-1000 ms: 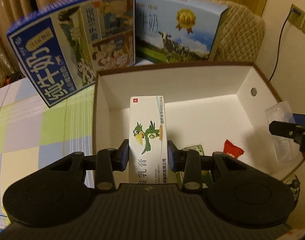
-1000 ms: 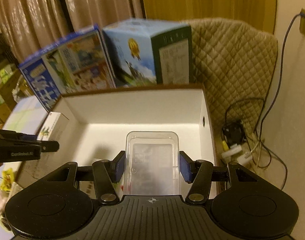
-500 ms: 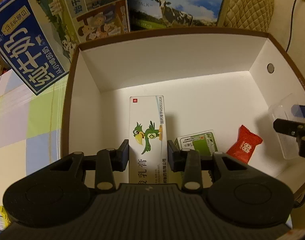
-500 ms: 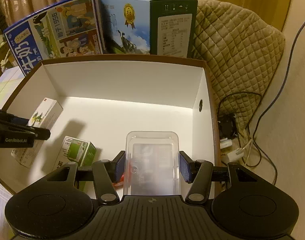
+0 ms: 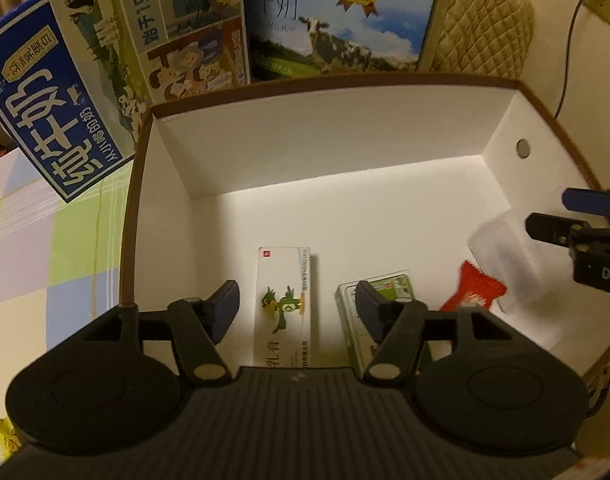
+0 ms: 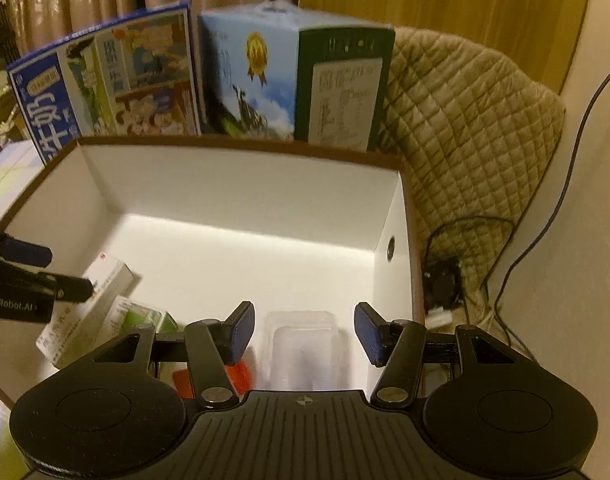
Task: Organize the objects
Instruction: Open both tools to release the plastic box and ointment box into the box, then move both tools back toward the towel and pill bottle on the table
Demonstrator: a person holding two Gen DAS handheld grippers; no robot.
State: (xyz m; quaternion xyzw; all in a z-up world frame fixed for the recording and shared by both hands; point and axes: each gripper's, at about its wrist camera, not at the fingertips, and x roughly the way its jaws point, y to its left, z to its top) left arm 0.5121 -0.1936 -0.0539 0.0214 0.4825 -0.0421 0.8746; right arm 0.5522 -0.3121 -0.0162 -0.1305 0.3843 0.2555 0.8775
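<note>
Here, both hand-held grippers hang over an open white box (image 5: 345, 148) with a brown rim, and neither holds anything. The left hand-held gripper (image 5: 297, 306) has its jaws spread wide above a long white carton printed with a green bird (image 5: 285, 300), which lies flat on the box floor near the front edge, apart from both pads. Just beside that carton, toward the right, lies a smaller green-and-white carton (image 5: 385, 286), partly hidden by the gripper's right finger. Further right, a red wrapped sweet (image 5: 475, 290) lies on the floor.

The right hand-held gripper (image 6: 303, 332) is likewise wide open; a clear plastic container (image 6: 303, 344) sits on the box floor between its blue pads, near the front right corner, touching neither pad. The red sweet is just beside it, on its left.

Behind the box's far edge stand a blue milk carton (image 6: 105, 84) and a sky-blue one showing a cow (image 5: 337, 20).
</note>
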